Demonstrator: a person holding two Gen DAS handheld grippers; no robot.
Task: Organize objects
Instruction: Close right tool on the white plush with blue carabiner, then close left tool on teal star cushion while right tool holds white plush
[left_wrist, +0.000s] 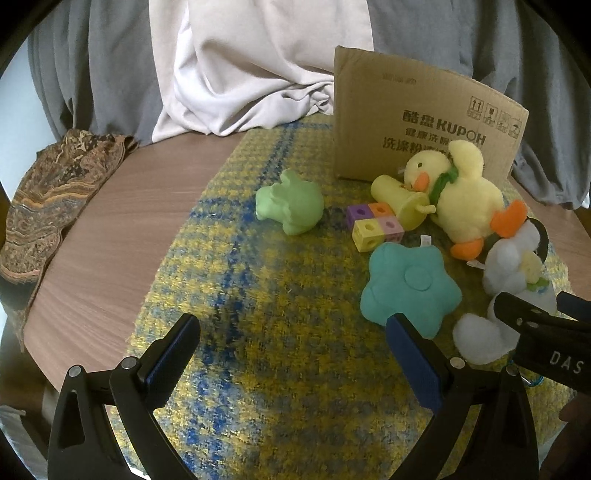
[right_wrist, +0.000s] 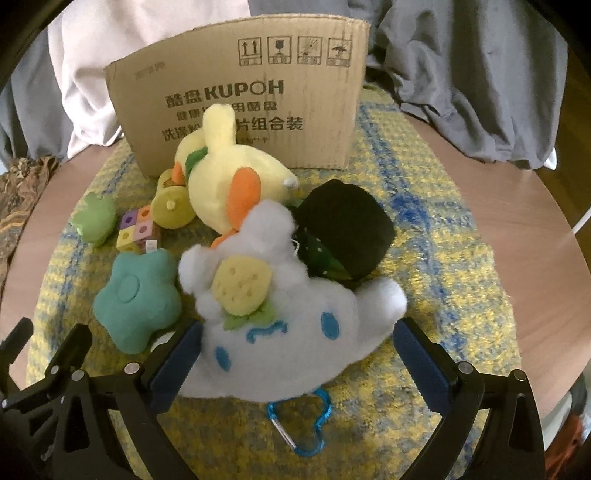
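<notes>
The cardboard box (right_wrist: 236, 99) stands upright at the rear of the woven mat (right_wrist: 443, 258). The white plush (right_wrist: 280, 332) lies between the spread fingers of the right gripper (right_wrist: 295, 354), left pad touching. The left gripper (left_wrist: 291, 354) hangs spread apart, holding nothing.

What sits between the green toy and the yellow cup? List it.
A cluster of colored cubes lies between the green toy and the yellow cup, nearer the cup, on the plaid mat. The left wrist view shows it best.
</notes>
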